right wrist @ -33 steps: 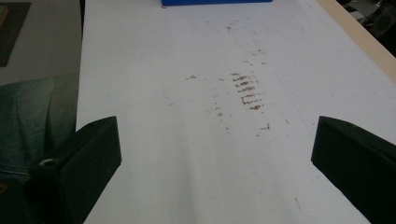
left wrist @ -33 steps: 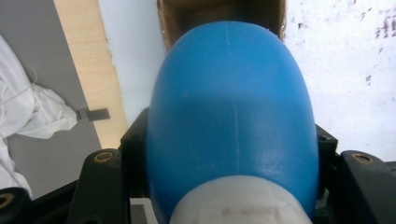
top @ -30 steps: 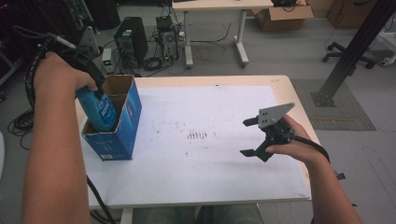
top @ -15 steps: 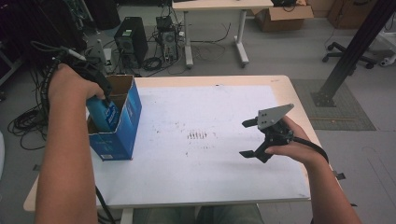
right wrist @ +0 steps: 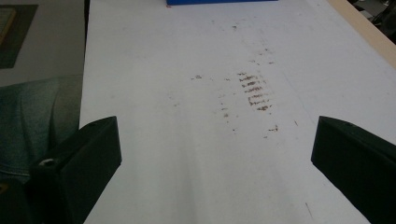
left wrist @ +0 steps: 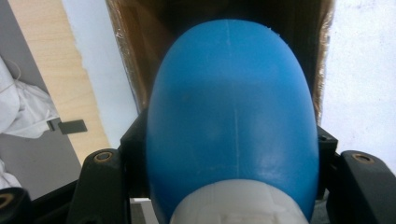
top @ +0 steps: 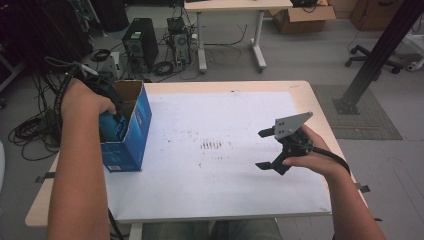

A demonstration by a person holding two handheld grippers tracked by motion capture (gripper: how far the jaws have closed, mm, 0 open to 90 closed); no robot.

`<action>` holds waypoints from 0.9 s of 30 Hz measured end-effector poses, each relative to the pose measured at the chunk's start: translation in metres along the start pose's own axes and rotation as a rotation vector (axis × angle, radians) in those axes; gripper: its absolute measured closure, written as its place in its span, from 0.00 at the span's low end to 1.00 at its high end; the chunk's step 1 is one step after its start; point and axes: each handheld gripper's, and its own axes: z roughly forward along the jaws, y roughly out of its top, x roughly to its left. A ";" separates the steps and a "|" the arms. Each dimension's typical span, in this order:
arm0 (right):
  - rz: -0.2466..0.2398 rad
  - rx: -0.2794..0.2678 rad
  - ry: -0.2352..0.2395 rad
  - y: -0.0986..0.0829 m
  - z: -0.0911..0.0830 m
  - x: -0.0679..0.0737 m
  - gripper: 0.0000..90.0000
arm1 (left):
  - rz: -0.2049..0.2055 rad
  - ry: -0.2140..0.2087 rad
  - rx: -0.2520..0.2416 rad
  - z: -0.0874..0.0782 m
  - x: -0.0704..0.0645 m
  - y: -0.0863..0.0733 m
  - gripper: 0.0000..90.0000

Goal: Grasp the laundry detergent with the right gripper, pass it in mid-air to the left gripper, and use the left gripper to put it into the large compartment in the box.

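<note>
Left gripper (left wrist: 224, 186) clamped on a blue bottle (left wrist: 231, 121), lowered into the open blue box (top: 131, 135) at desk's left edge. Right gripper (top: 270, 149) — spread wide, empty — hovers over the white desk (top: 220, 120).

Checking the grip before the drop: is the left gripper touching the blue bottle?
Touching. In the left gripper view, the blue bottle sits pressed between both black jaws of the left gripper, above the open box.

The left gripper (top: 112, 112) points down, jaws clamped (on a blue bottle (left wrist: 231, 121)); the right gripper (top: 270, 149) hovers, jaws spread.
</note>
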 end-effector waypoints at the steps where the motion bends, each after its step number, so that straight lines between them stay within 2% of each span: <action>1: -0.002 -0.001 0.000 0.000 0.000 0.000 0.02 | 0.000 -0.001 0.001 0.001 0.000 0.000 0.43; 27: -0.002 -0.013 0.013 -0.002 0.005 0.002 0.02 | 0.010 -0.005 0.017 0.037 -0.003 0.004 0.43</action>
